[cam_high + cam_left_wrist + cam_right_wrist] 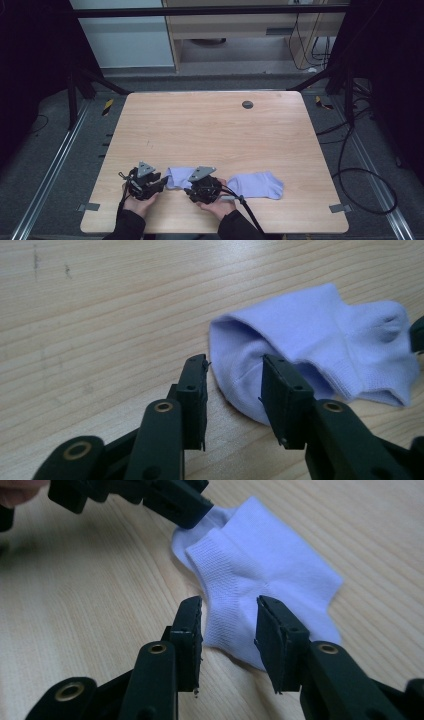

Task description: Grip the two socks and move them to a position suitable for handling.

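Near sock: a pale lavender knitted ankle sock point(177, 177) lies flat on the light wood-grain tabletop point(210, 130) close to its front edge, at the left; its ribbed cuff point(222, 555) is folded over and its rounded end point(240, 390) lies between the open black tongs point(232, 390).
Far sock: a second pale lavender knitted ankle sock point(257, 184) lies flat to the right of the first, lengthwise along the same front edge, toe toward the right.
Spacing: the two socks lie near each other, in one row.
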`<state>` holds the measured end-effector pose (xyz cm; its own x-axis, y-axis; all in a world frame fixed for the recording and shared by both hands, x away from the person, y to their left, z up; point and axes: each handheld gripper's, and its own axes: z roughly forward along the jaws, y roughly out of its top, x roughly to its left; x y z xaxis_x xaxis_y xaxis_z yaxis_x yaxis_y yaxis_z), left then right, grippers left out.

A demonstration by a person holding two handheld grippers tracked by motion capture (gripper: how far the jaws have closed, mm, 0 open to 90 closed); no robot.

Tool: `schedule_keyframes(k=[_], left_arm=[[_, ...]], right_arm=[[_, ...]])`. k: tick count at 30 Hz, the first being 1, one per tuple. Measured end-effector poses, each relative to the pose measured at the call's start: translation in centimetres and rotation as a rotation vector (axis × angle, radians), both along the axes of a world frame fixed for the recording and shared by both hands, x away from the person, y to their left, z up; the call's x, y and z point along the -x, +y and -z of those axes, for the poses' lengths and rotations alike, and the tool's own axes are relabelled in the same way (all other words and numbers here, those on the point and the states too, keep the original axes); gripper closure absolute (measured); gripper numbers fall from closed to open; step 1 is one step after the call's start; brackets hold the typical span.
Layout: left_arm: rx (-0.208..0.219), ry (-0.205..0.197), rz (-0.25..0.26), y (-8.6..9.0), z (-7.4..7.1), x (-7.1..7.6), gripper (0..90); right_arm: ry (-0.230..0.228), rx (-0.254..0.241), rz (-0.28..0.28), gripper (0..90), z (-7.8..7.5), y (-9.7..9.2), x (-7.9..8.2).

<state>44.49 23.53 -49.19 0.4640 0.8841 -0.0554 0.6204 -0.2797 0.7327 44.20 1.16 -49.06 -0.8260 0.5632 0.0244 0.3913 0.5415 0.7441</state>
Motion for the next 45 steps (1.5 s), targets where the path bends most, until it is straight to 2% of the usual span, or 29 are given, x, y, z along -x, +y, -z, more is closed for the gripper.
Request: schedule_keyframes(k=[3,5,9,11,14,16,18,19,20,22,23,25,28,29,30,32,34,38,40,43,45], left_arm=[[-0.004,0.013,0.007,0.0,0.2,-0.1,67.6],[-0.008,0.016,0.009,-0.1,0.3,-0.2,68.8],[-0.015,0.025,0.014,-0.1,0.4,-0.2,74.7],[-0.017,0.029,0.024,-0.3,0.5,-0.2,77.9],[-0.019,0.03,0.03,-0.4,0.5,-0.2,82.2],[-0.024,0.031,0.039,-0.4,0.4,-0.2,84.7],[-0.023,0.032,0.043,-0.4,0.4,-0.3,85.8],[-0.023,0.032,0.043,-0.4,0.4,-0.3,86.0],[-0.025,0.033,0.047,-0.4,0.4,-0.3,86.1],[-0.029,0.034,0.051,-0.4,0.4,-0.3,86.3],[-0.029,0.034,0.051,-0.4,0.4,-0.3,86.3],[-0.031,0.034,0.054,-0.4,0.4,-0.3,86.4],[-0.036,0.032,0.059,-0.4,0.3,-0.3,86.4],[-0.036,0.032,0.059,-0.4,0.3,-0.3,86.4],[-0.039,0.03,0.062,-0.4,0.3,-0.3,86.4],[-0.04,0.031,0.064,-0.4,0.3,-0.3,86.4],[-0.043,0.029,0.065,-0.4,0.3,-0.3,86.4],[-0.045,0.028,0.067,-0.4,0.3,-0.3,86.3],[-0.044,0.027,0.067,-0.4,0.3,-0.3,86.2],[-0.035,0.022,0.063,-0.3,0.3,-0.3,84.0],[-0.026,0.006,0.056,-0.2,0.0,-0.2,81.7]], right_arm=[[0.002,0.023,0.003,66.7,0.7,0.6,-0.2],[0.01,0.018,0.003,68.6,1.0,0.6,-0.3],[0.012,0.015,0.007,74.4,1.0,0.7,-0.4],[0.015,0.018,0.01,81.4,1.0,0.7,-0.4],[0.02,0.022,0.018,83.7,0.8,0.7,-0.4],[0.032,-0.01,0.016,84.0,0.6,0.6,-0.4],[0.025,-0.055,0.016,84.0,0.1,0.3,-0.4],[0.025,-0.055,0.016,84.0,0.1,0.3,-0.4],[0.02,-0.103,0.031,84.0,-0.9,-0.1,-0.5],[0.001,-0.135,0.057,83.9,-1.8,-0.4,-0.9],[0.001,-0.135,0.057,83.9,-1.8,-0.4,-0.9],[-0.005,-0.18,0.113,83.5,-2.6,-0.7,-1.8],[-0.009,-0.199,0.169,83.2,-3.0,-0.8,-3.0],[-0.009,-0.199,0.169,83.2,-3.0,-0.8,-3.0],[-0.012,-0.195,0.204,83.1,-3.0,-0.7,-3.8],[-0.015,-0.19,0.22,83.1,-2.9,-0.7,-4.3],[-0.012,-0.176,0.262,83.0,-2.6,-0.6,-5.7],[-0.008,-0.144,0.301,82.4,-2.1,-0.5,-7.3],[-0.007,-0.138,0.309,81.7,-2.0,-0.4,-7.6],[-0.04,-0.111,0.319,70.7,-1.8,-0.5,-8.3],[-0.065,-0.115,0.335,65.3,-2.2,-0.8,-8.5]])
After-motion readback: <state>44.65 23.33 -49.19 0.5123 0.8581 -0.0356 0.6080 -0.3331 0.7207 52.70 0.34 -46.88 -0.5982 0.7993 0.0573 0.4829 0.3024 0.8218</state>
